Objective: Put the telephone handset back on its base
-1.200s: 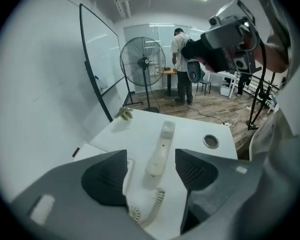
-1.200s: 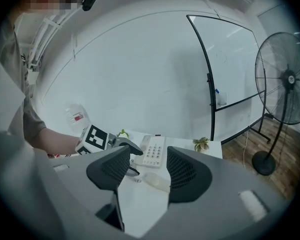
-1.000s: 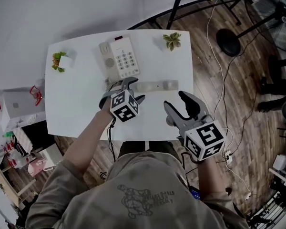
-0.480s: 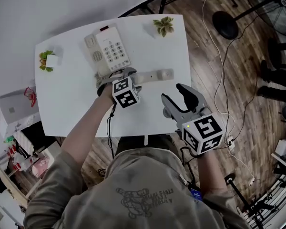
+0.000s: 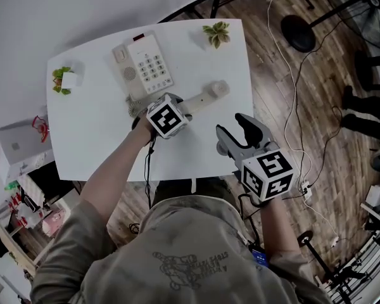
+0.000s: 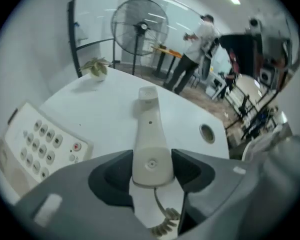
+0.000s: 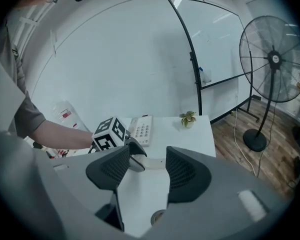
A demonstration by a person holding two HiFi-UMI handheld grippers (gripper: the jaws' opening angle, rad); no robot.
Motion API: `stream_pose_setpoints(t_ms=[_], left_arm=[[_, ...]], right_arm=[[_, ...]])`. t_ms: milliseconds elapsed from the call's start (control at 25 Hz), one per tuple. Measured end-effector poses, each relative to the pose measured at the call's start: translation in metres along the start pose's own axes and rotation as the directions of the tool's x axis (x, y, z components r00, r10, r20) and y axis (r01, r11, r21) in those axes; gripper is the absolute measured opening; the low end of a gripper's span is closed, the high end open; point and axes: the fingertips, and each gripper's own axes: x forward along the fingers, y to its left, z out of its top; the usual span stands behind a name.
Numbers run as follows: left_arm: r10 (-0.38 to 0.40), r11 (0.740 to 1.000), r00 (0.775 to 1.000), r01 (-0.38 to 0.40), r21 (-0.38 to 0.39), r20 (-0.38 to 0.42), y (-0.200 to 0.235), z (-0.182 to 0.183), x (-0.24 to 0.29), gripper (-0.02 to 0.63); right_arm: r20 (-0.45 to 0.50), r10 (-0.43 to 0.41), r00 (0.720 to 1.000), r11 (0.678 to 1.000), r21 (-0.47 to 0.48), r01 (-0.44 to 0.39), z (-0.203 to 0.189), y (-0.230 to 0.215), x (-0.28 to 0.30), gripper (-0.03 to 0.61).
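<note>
The beige telephone handset (image 5: 206,96) lies slantwise over the white table (image 5: 95,128), just right of the keypad base (image 5: 145,67). My left gripper (image 5: 179,107) is shut on the handset's near end. In the left gripper view both jaws press the handset (image 6: 150,134) from either side, and the coiled cord (image 6: 163,223) hangs below it. The base (image 6: 37,145) sits to the left there. My right gripper (image 5: 238,133) hovers open over the table's front right part, holding nothing. In the right gripper view its jaws (image 7: 142,171) stand apart, facing the left gripper's marker cube (image 7: 110,133).
A small potted plant (image 5: 216,34) stands at the table's back right corner, and another plant (image 5: 64,80) at the back left. A round cable hole (image 6: 206,132) is in the tabletop. A standing fan (image 7: 274,73) and cables on the wood floor lie to the right.
The left gripper has turned with the handset in it, and the handset's far end has swung toward the back of the table. The right gripper has barely moved.
</note>
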Motion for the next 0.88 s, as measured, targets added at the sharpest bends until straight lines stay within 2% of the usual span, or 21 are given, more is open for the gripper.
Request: stream_pose_setpoints(t_ms=[120, 240, 360, 520, 640, 720, 800, 880], left_arm=[[-0.057, 0.972, 0.992, 0.082, -0.219, 0.115, -0.005, 0.004, -0.011, 0.247], [-0.105, 0.919, 0.977, 0.167, -0.357, 0.186, -0.012, 0.002, -0.021, 0.245], [-0.144, 0.853, 0.957, 0.248, -0.46, 0.25, -0.021, -0.003, -0.028, 0.245], [-0.156, 0.744, 0.911, 0.363, -0.561, 0.382, -0.03, -0.006, -0.046, 0.244], [-0.157, 0.67, 0.862, 0.451, -0.59, 0.481, -0.038, -0.004, -0.065, 0.244], [-0.157, 0.621, 0.819, 0.516, -0.59, 0.552, -0.045, -0.002, -0.083, 0.244], [-0.151, 0.578, 0.763, 0.584, -0.57, 0.629, -0.054, 0.004, -0.105, 0.244], [-0.142, 0.543, 0.696, 0.649, -0.532, 0.704, -0.061, 0.011, -0.131, 0.244]], right_arm=[[-0.003, 0.0, 1.0, 1.0, 0.002, 0.0, -0.001, 0.004, -0.001, 0.252], [-0.002, 0.011, 1.0, 1.0, 0.006, -0.011, -0.001, 0.007, -0.005, 0.249], [0.007, 0.02, 1.0, 1.0, 0.018, -0.02, 0.002, 0.012, -0.008, 0.245], [0.026, 0.037, 0.999, 0.999, 0.034, -0.038, 0.004, 0.019, -0.015, 0.241], [0.037, 0.046, 0.998, 0.998, 0.039, -0.047, 0.006, 0.023, -0.019, 0.241], [0.047, 0.052, 0.998, 0.997, 0.046, -0.055, 0.007, 0.027, -0.022, 0.241], [0.071, 0.054, 0.996, 0.996, 0.067, -0.058, 0.01, 0.03, -0.027, 0.248], [0.104, 0.052, 0.993, 0.995, 0.085, -0.061, 0.016, 0.033, -0.034, 0.256]])
